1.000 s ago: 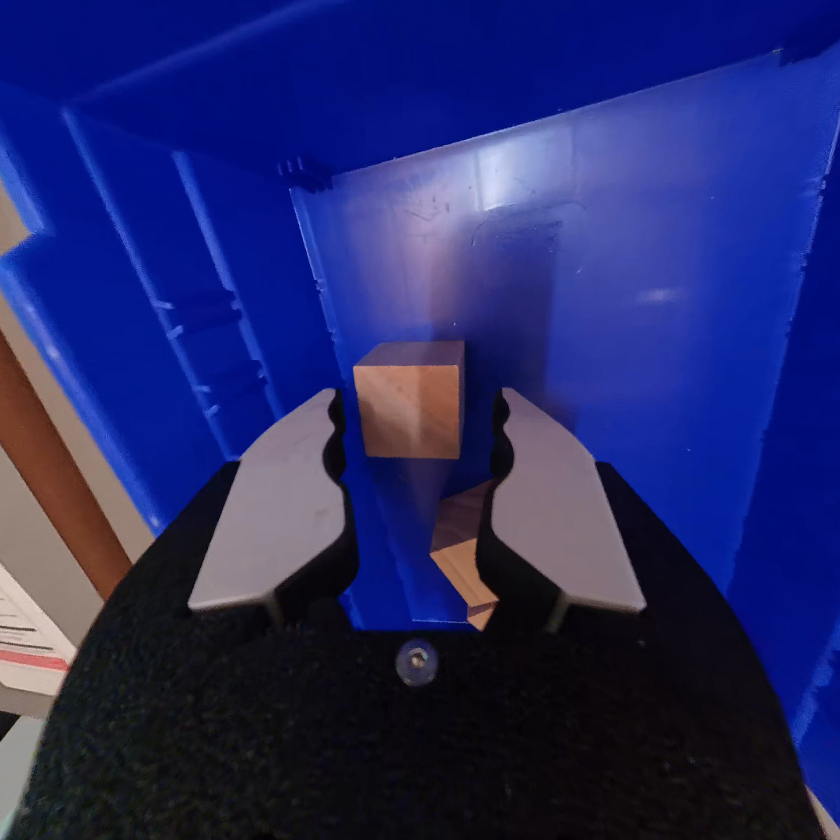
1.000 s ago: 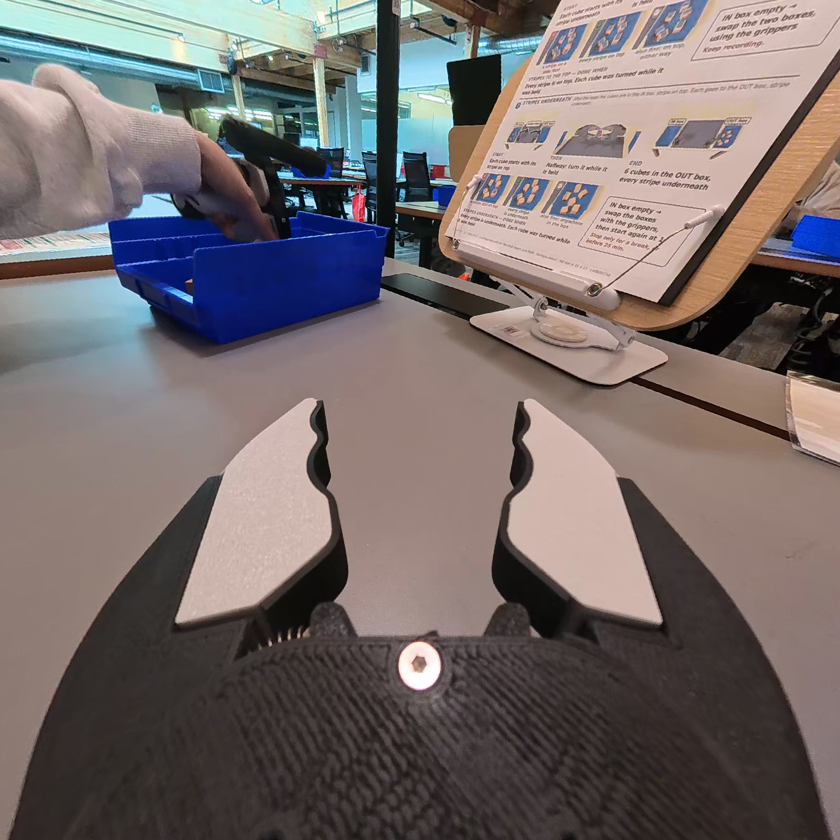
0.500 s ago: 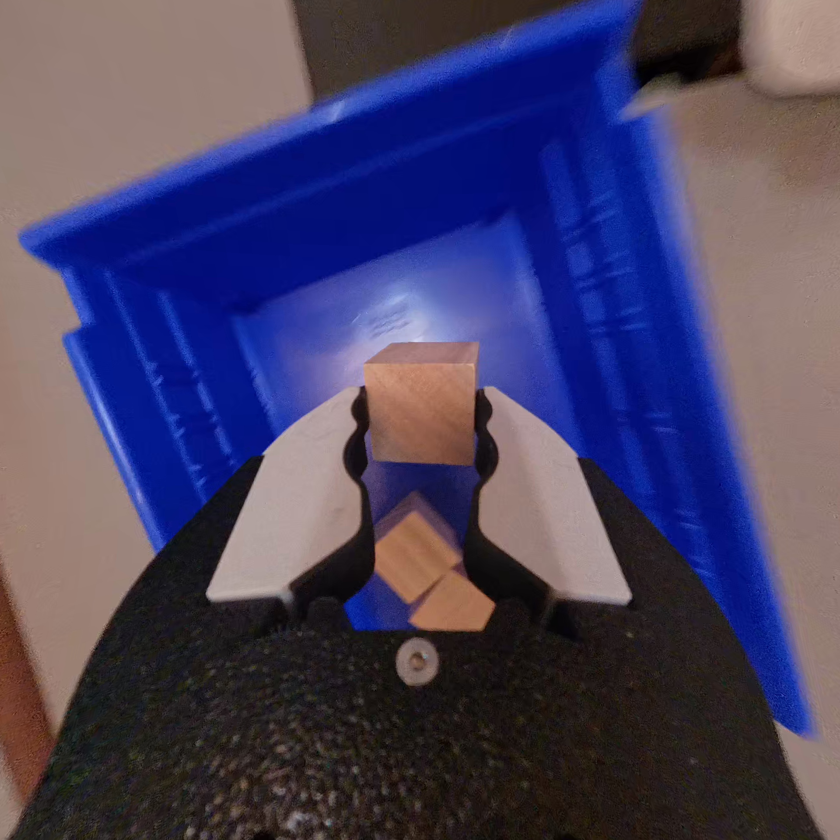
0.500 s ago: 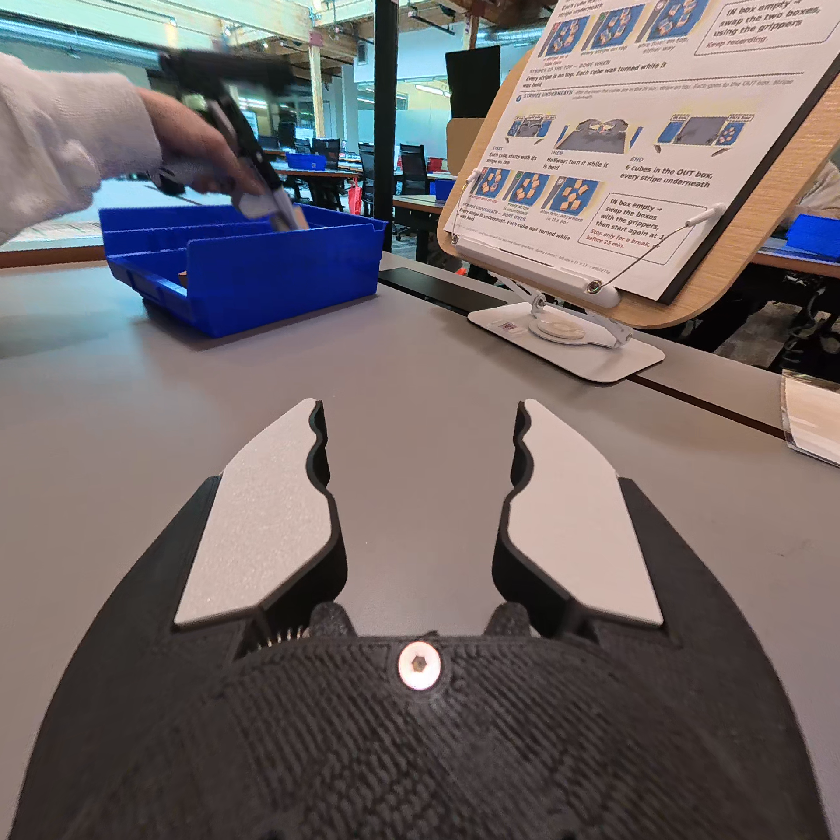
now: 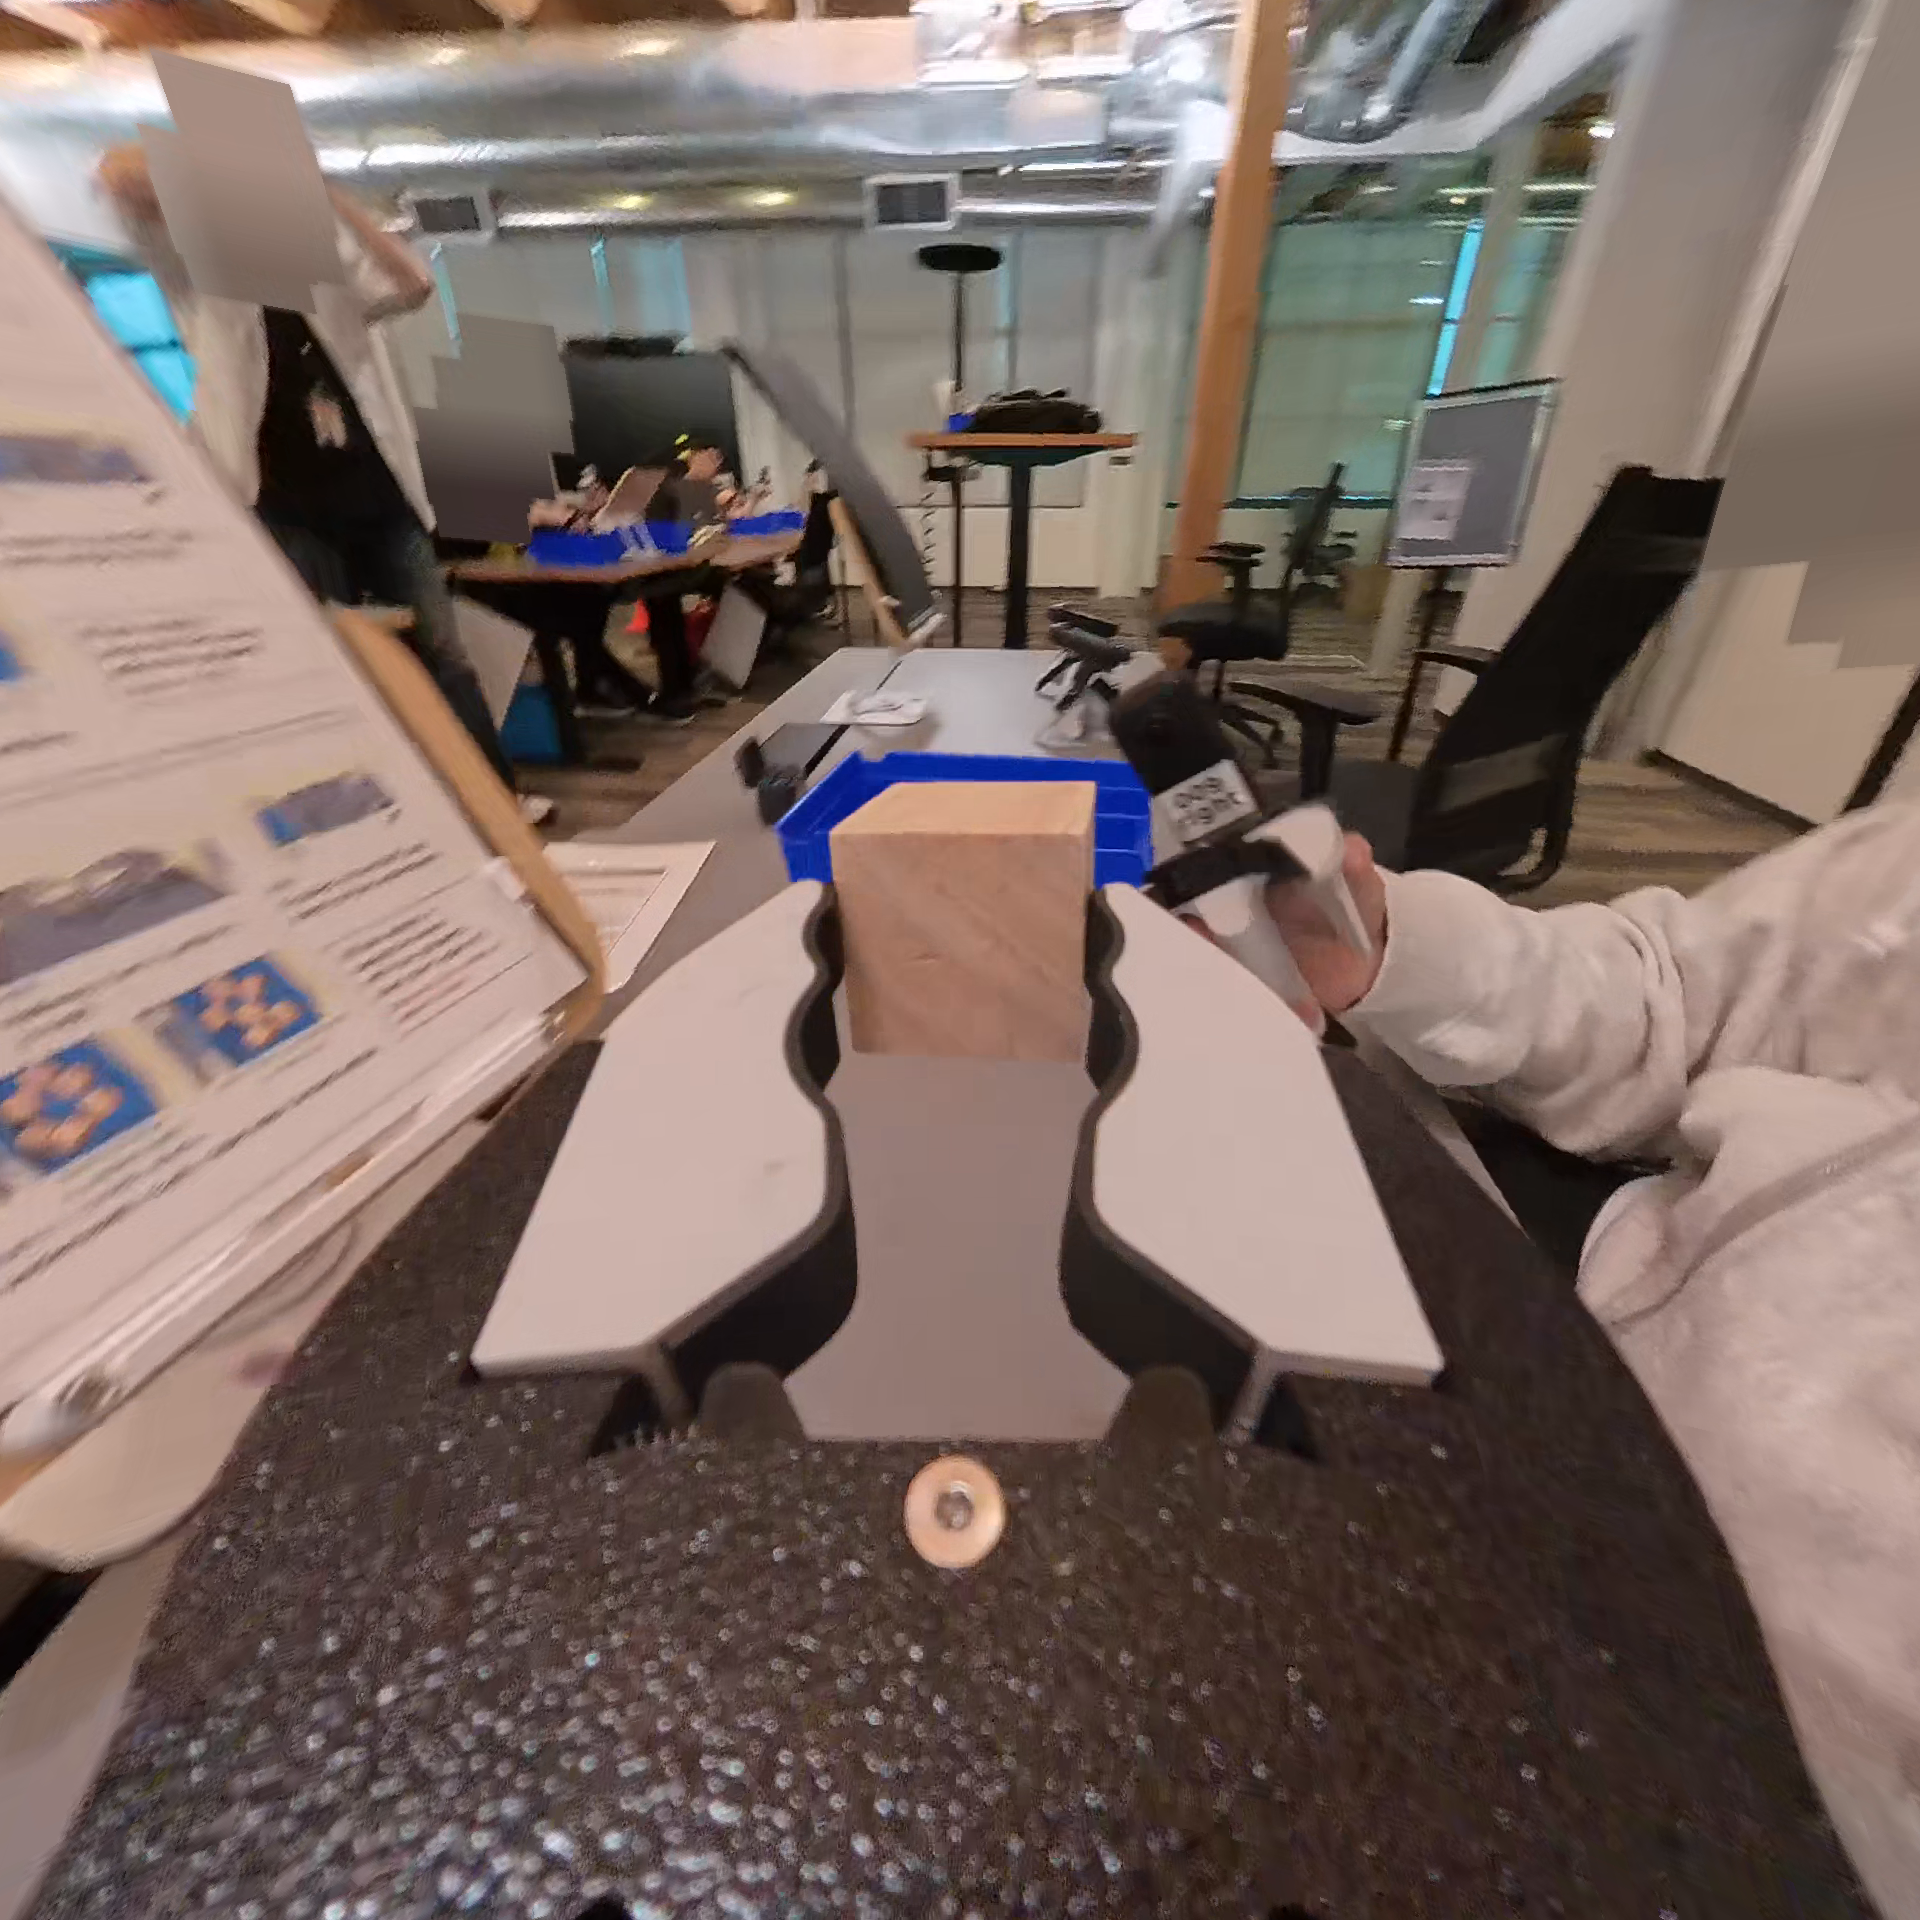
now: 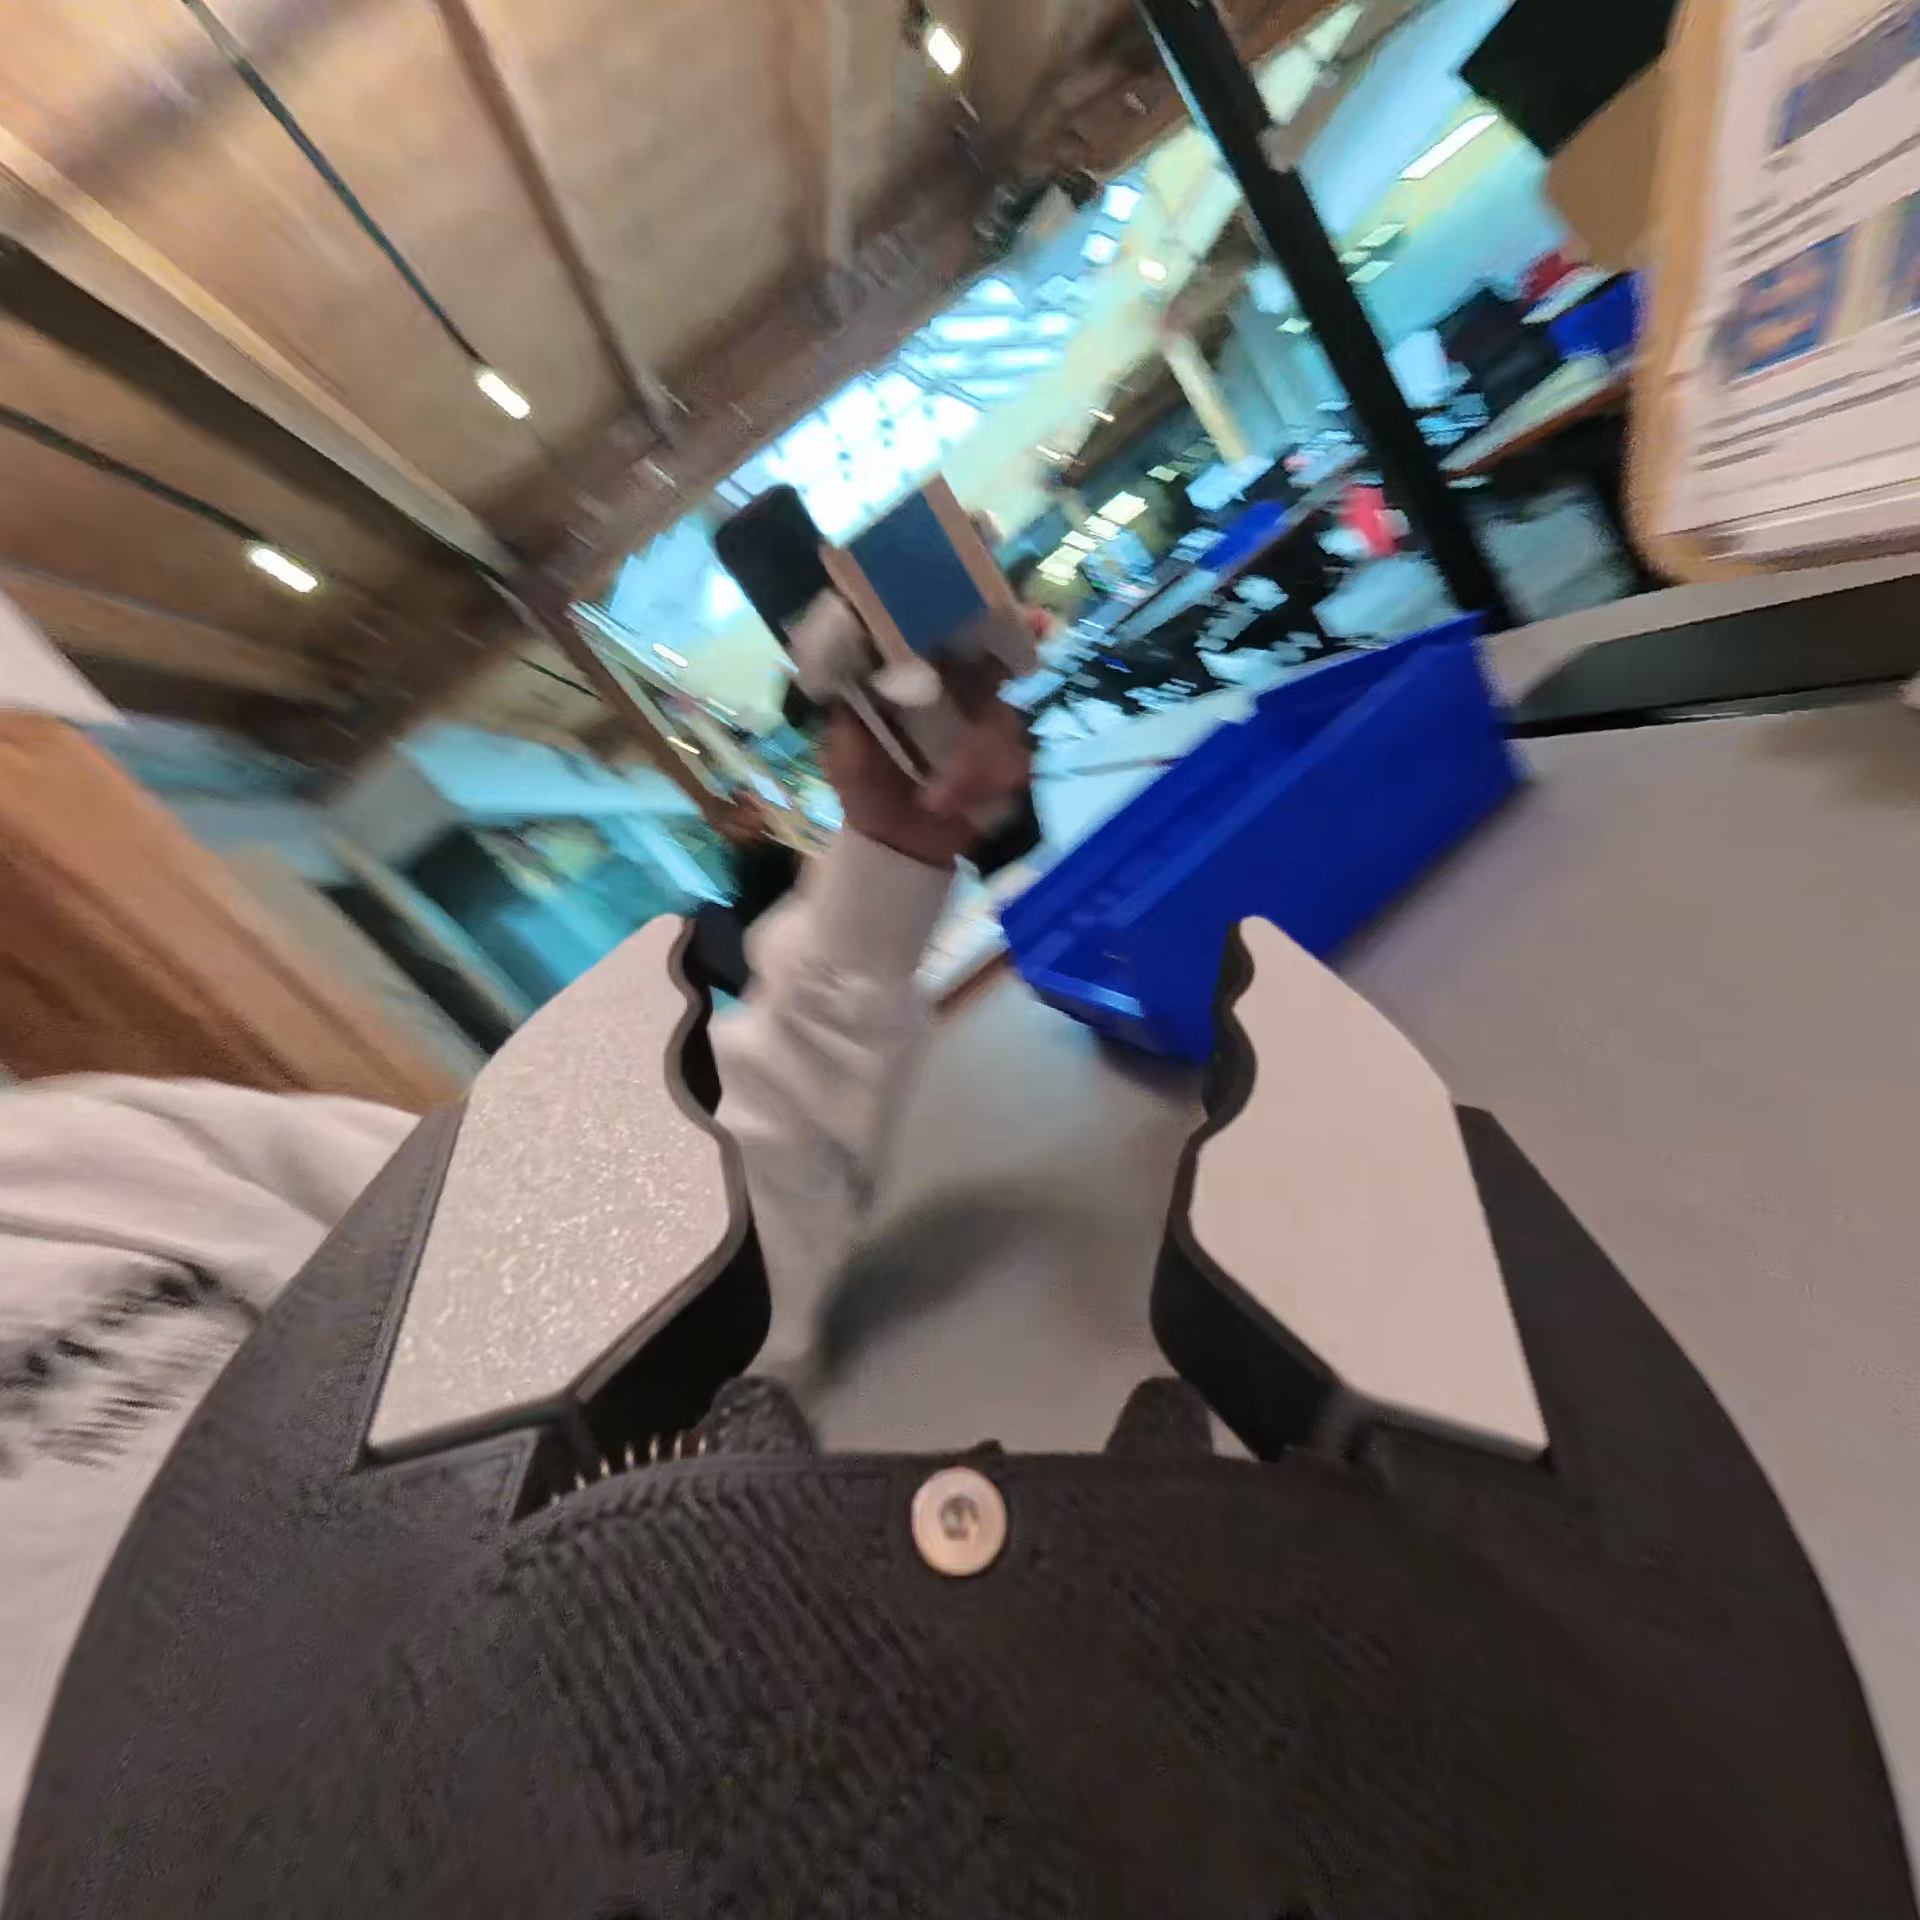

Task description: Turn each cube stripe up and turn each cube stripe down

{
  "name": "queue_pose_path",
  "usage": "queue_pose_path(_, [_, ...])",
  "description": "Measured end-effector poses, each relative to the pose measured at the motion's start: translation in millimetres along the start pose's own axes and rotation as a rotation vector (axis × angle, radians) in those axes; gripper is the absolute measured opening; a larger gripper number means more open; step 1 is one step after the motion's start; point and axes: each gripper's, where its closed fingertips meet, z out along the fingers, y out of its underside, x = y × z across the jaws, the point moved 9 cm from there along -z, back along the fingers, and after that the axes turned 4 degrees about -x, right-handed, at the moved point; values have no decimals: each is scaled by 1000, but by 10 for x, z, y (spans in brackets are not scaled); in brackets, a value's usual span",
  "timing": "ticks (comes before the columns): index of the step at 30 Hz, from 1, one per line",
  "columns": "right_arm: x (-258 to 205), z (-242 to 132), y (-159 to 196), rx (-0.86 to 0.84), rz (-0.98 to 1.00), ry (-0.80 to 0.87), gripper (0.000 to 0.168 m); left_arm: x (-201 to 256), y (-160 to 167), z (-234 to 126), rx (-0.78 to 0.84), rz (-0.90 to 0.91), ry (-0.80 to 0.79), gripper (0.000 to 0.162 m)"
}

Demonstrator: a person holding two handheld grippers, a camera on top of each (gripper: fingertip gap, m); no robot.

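My left gripper [image 5: 963, 906] is shut on a plain wooden cube [image 5: 961, 945] and holds it in the air, level, above the grey table [image 5: 935, 1195]. No stripe shows on the cube faces in this view. A blue bin [image 5: 966, 774] stands behind it on the table. My right gripper [image 6: 961, 956] is open and empty, tilted, above the table. The right wrist view is blurred; it shows the left gripper [image 6: 899, 675] raised in a hand, with a blue-faced, pale-edged block [image 6: 920, 582] in it, beside another blue bin [image 6: 1299, 831].
An instruction sheet on a wooden stand [image 5: 208, 883] is close on the left. A hand in a pale sleeve [image 5: 1507, 997] holds the right gripper's handle at the right. A black office chair [image 5: 1538, 748] and other desks lie beyond.
My left gripper closed on the cube in the bin, lifted it out and swung it up and level. My right gripper rose off the table and tilted towards the left one.
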Motion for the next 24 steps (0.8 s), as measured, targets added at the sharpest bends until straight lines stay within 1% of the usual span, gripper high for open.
queue_pose_path(3, [-40,57,-44,86,243,-194,82,189,110,249,-4,85,38,44])
queue_pose_path(6, [18,102,12,89,380,-253,79,345,216,465,-28,171,65,44])
queue_pose_path(10, [76,159,122,68,471,-260,79,460,335,676,-88,239,95,44])
queue_pose_path(16, [121,226,203,53,558,-284,76,563,457,845,-115,279,147,44])
queue_pose_path(20, [142,254,240,33,590,-304,60,598,531,907,-141,310,149,44])
queue_pose_path(21, [145,254,247,34,596,-318,50,599,543,916,-139,316,142,44])
queue_pose_path(22, [153,255,250,38,602,-325,47,600,556,919,-139,322,136,44])
queue_pose_path(24, [176,252,259,22,589,-313,46,597,584,916,-153,324,125,44])
